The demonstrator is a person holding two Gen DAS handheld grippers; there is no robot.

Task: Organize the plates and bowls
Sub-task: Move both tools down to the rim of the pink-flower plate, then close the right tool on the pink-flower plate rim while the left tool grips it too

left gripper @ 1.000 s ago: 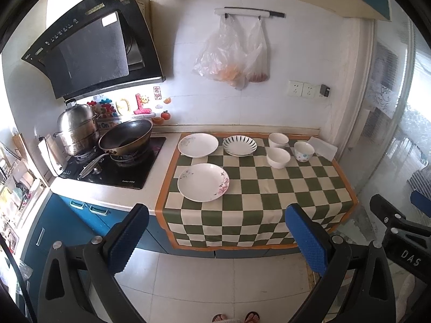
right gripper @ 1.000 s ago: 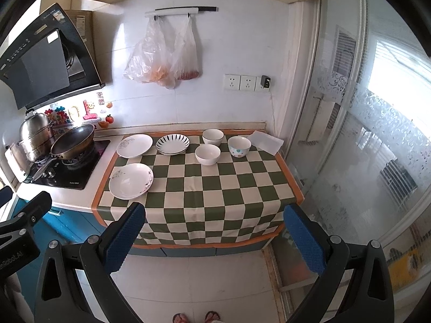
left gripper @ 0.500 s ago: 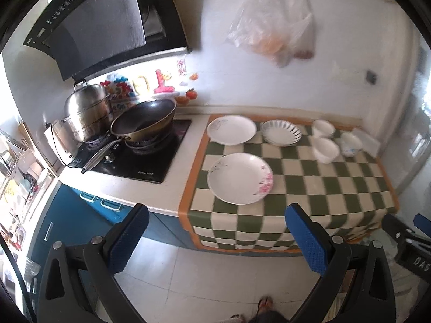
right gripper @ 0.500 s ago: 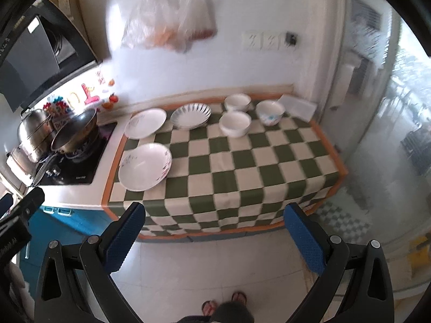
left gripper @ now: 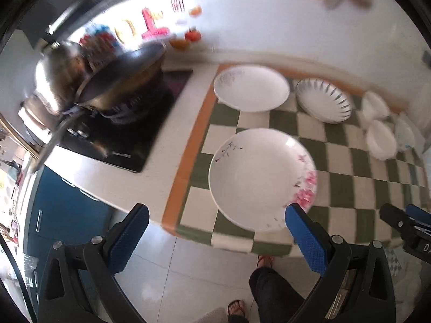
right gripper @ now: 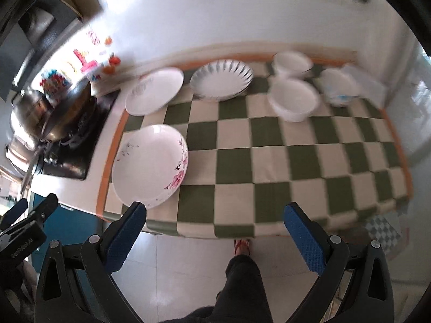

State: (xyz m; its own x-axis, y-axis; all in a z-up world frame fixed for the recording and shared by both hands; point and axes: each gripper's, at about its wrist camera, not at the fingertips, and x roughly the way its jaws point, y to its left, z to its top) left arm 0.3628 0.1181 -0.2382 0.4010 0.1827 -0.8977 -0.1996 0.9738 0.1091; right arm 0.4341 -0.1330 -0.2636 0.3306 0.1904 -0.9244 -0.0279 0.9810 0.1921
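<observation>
On the green-and-white checked cloth [right gripper: 269,145] lie a large plate with pink flowers [left gripper: 258,177] [right gripper: 150,164], a plain white plate [left gripper: 250,87] [right gripper: 155,91] behind it, and a striped plate [left gripper: 323,103] [right gripper: 222,79]. Three white bowls stand at the back right: one [right gripper: 295,99], one [right gripper: 292,62] and one with blue marks [right gripper: 338,87]. My left gripper [left gripper: 215,235] is open and empty, just short of the flowered plate. My right gripper [right gripper: 215,231] is open and empty above the counter's front edge.
A black hob [left gripper: 121,123] with a wok [left gripper: 118,80] and a steel pot [left gripper: 58,72] sits left of the cloth. Blue cabinets [left gripper: 64,207] are below. The wall runs behind the dishes. A person's leg and sandal [right gripper: 242,266] stand on the tiled floor.
Both grippers have moved forward and down toward the counter, so the dishes look larger. The left gripper has closed in on the flowered plate. Both stay open.
</observation>
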